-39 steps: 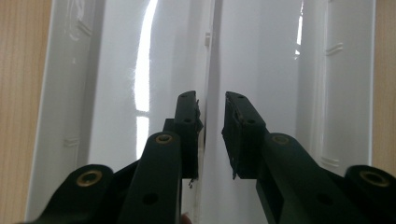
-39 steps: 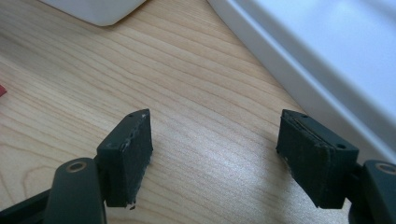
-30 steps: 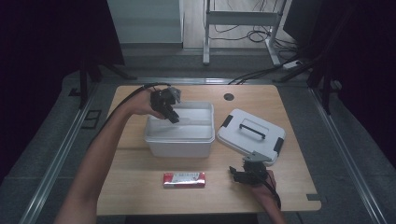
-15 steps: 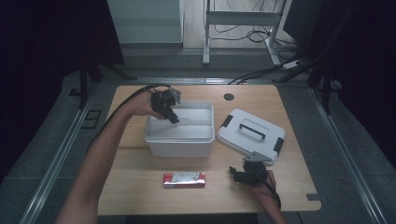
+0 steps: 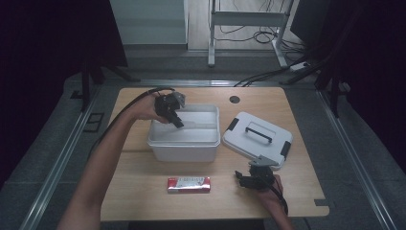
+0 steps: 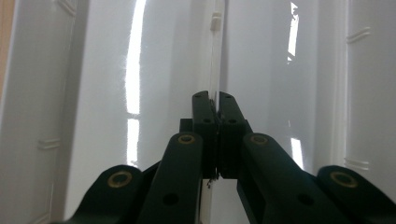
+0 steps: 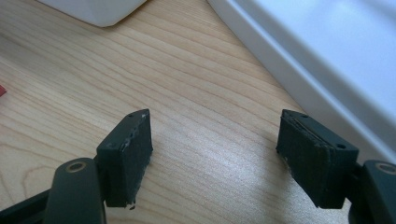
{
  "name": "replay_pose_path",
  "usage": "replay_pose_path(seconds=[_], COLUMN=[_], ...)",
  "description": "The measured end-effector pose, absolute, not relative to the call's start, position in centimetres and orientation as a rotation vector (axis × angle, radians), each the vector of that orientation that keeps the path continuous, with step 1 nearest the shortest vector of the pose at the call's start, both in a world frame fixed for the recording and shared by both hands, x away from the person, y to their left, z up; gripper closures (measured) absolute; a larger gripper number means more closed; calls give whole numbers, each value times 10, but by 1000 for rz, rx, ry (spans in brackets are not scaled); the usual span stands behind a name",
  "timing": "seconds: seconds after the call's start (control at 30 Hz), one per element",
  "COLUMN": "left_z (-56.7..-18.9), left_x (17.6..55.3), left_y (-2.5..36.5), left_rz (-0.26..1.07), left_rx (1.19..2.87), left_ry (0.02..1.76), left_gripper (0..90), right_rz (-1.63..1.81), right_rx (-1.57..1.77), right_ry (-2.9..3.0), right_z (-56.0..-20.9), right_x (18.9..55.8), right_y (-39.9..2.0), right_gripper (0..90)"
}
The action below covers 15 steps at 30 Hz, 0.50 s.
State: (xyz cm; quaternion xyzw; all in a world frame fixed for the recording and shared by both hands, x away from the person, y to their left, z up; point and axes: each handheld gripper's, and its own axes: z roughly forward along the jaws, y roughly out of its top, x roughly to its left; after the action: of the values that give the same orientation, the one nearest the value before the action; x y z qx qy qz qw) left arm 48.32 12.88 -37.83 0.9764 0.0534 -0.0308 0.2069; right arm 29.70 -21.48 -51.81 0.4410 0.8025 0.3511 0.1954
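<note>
A white plastic bin [image 5: 184, 142] stands in the middle of the wooden table [image 5: 143, 191]. My left gripper [image 5: 177, 122] reaches down into the bin from its left rim. Its jaws have just been closing and now pinch the edge of a thin white panel [image 6: 215, 56] that stands upright inside the bin. The same panel [image 5: 198, 124] looks like a pale strip in the high view. My right gripper [image 5: 253, 178] rests low over the table at the front right, its jaws [image 7: 217, 128] wide open with only bare wood between them.
The bin's white lid [image 5: 258, 136], with a handle and dark clips, lies tilted to the right of the bin, just beyond the right gripper; its rim [image 7: 280, 60] is close to that gripper. A red packet [image 5: 188, 183] lies in front of the bin.
</note>
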Motion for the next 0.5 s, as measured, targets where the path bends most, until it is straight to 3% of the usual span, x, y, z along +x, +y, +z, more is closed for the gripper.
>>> replay_pose_path(seconds=[0.5], left_z=[-379], left_x=[482], left_y=[129], left_rz=[-92], left_rx=[2706], left_ry=[132], left_gripper=[900], right_rz=[984], right_rx=[1237], right_ry=[2249], right_z=[-518], right_x=[297], right_y=[-215], right_gripper=[263])
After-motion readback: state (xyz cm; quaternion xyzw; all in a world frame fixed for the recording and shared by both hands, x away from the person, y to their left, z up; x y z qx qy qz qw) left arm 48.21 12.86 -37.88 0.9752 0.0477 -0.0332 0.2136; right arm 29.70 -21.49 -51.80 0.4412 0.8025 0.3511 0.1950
